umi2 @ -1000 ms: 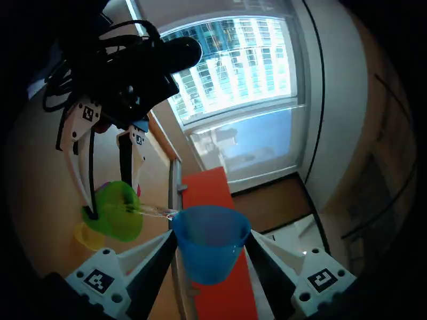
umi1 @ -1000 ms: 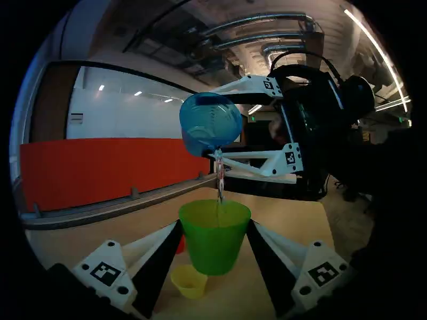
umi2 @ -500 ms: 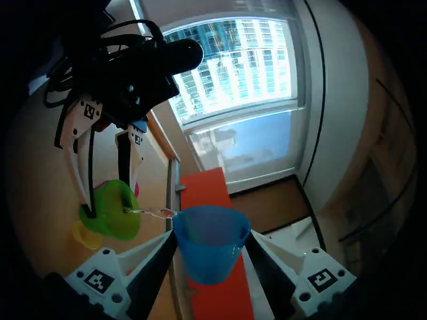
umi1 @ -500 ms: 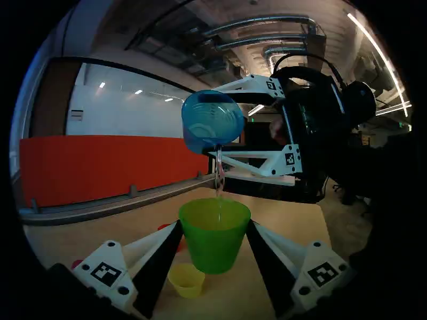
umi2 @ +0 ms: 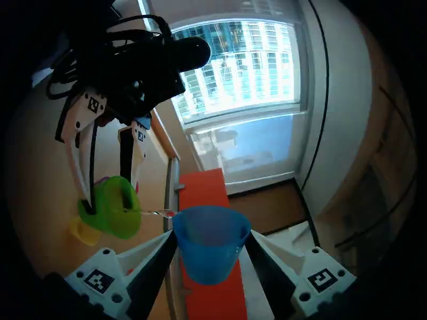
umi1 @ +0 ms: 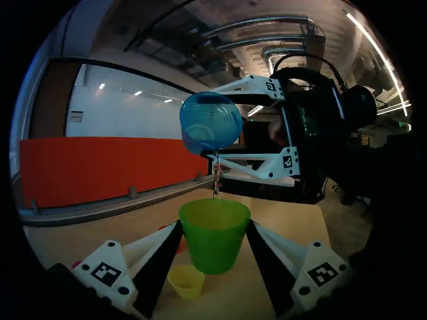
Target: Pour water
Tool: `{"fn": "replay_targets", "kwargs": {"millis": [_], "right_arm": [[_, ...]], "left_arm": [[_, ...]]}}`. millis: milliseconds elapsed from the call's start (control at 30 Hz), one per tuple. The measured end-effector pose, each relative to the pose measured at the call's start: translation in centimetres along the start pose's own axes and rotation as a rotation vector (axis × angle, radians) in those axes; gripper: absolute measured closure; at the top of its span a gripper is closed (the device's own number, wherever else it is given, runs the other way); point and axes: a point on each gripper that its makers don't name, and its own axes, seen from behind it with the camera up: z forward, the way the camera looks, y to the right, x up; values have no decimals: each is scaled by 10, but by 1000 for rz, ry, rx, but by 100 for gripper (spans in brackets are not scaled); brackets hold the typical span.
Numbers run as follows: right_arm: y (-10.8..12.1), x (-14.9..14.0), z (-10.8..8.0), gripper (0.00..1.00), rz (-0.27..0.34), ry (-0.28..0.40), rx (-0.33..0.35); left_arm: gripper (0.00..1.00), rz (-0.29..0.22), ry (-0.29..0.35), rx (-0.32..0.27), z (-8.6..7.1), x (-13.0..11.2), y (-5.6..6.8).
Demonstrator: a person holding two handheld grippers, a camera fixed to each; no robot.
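My left gripper (umi1: 214, 242) is shut on an upright green cup (umi1: 214, 234), held above the wooden table (umi1: 288, 218). Over it the right gripper (umi1: 251, 125) holds a blue cup (umi1: 210, 122) tipped on its side, mouth toward me, and a thin stream of water (umi1: 216, 178) falls from its rim into the green cup. In the right gripper view my right gripper (umi2: 211, 250) is shut on the blue cup (umi2: 211, 248), and the water (umi2: 155, 213) runs left to the green cup (umi2: 112, 208) held by the left gripper (umi2: 107, 160).
A small yellow cup (umi1: 185, 281) stands on the table under the green cup, also seen as the yellow cup (umi2: 81, 232). Red and pink things (umi1: 181, 245) lie partly hidden behind my left finger. An orange wall panel (umi1: 101, 165) and a rail (umi1: 123, 200) border the table's far edge.
The stream has thinned and now breaks off just above the green cup's rim. The blue cup has tilted slightly more. Both grippers stay almost in place.
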Motion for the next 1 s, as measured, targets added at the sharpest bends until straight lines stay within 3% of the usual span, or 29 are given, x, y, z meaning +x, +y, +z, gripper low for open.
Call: {"fn": "replay_targets", "kwargs": {"millis": [1000], "right_arm": [[12,-1,0,11,-108,-5,-10]], "left_arm": [[15,3,3,-13,1,2,8]]}}
